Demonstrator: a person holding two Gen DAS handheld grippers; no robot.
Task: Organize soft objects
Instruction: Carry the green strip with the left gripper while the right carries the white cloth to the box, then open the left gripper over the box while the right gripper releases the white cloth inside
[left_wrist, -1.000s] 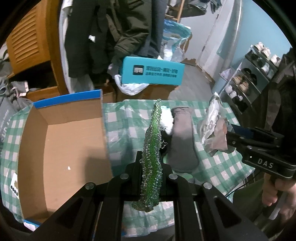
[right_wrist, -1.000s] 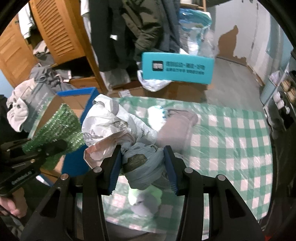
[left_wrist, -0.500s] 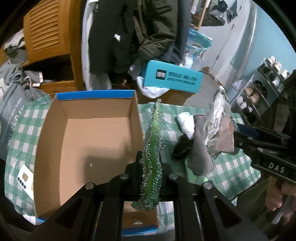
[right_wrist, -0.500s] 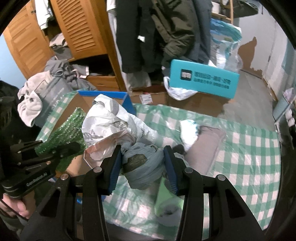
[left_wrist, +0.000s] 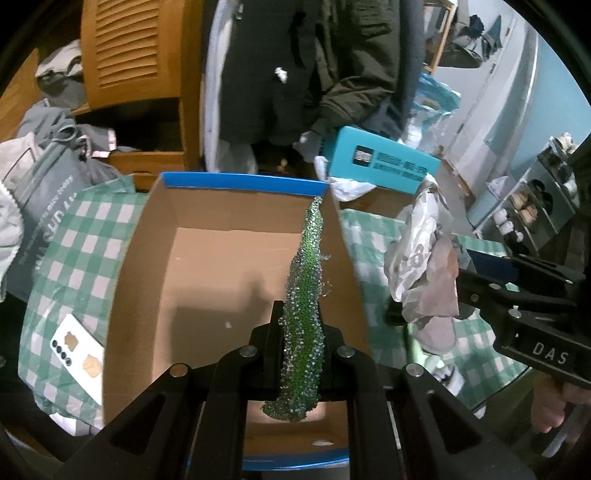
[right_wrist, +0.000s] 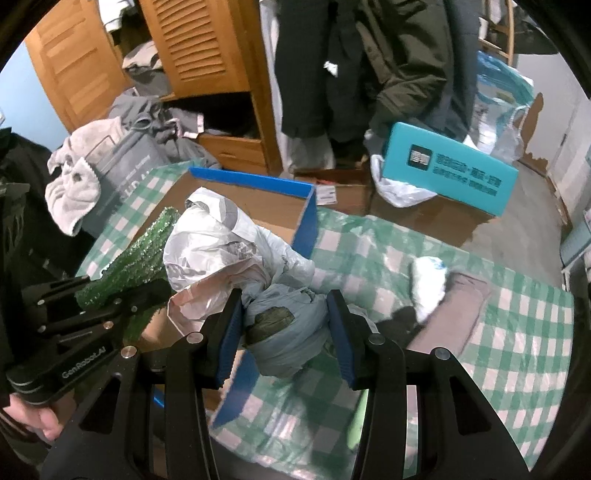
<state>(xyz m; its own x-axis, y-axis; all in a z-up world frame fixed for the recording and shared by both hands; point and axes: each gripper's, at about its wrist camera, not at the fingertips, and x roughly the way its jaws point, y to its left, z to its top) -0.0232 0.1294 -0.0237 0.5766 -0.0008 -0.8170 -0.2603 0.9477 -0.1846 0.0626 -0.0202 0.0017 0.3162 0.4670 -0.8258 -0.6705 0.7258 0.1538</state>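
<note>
Two grippers are in view, and each one holds one soft thing. The left gripper (left_wrist: 301, 343) pinches one green sparkly scrubber (left_wrist: 304, 295) between its two fingers; the scrubber stands on edge and hangs above the inside of the one open cardboard box (left_wrist: 147, 280), near the box's right wall. The box has a blue rim and nothing can be seen on its bottom. The right gripper (right_wrist: 284, 325) has its two blue pads (right_wrist: 229, 343) pressed on one crumpled bundle of plastic bags (right_wrist: 236, 258), white, pink and pale blue, held just beside the box's right corner, above the green checked tablecloth (right_wrist: 517, 332).

On the cloth to the right three more soft things lie close together: one white sock (right_wrist: 428, 280), one grey cloth (right_wrist: 458, 317) and one dark piece (right_wrist: 402, 321), touching each other. One white phone (left_wrist: 77, 350) lies on the cloth left of the box. Behind the table one teal carton (left_wrist: 380, 166) rests tilted.
</note>
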